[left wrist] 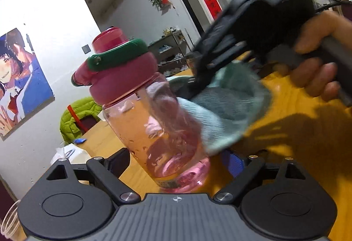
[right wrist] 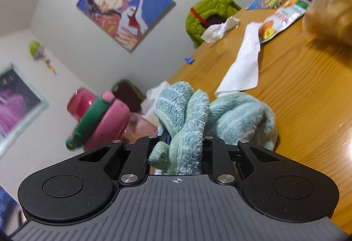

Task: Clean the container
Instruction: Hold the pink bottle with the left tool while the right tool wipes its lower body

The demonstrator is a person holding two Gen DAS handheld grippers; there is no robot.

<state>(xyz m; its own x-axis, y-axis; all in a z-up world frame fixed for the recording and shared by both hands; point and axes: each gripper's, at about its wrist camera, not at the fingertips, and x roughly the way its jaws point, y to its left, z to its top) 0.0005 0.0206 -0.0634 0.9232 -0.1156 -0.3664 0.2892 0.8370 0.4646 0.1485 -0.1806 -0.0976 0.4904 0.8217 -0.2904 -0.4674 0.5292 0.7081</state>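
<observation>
Two grippers meet at one pink bottle [left wrist: 154, 122]. It sits tilted between the fingers of the left gripper [left wrist: 176, 166], which are pinched on its lower body, with its pink lid [left wrist: 123, 78] and green band [left wrist: 118, 54] up and ahead of that gripper. The right gripper [right wrist: 179, 148] is clamped on a bunched light-blue cloth [right wrist: 187, 115], and the cloth presses against the bottle's right side. From the right gripper, the bottle lies ahead and to the left. Ahead and right of it on the wooden tabletop [right wrist: 308, 95] lie a white paper towel [right wrist: 244, 64] and a snack packet [right wrist: 279, 18]. A bare hand [left wrist: 314, 64] grips the right gripper's handle, reaching in from the left gripper's upper right.
</observation>
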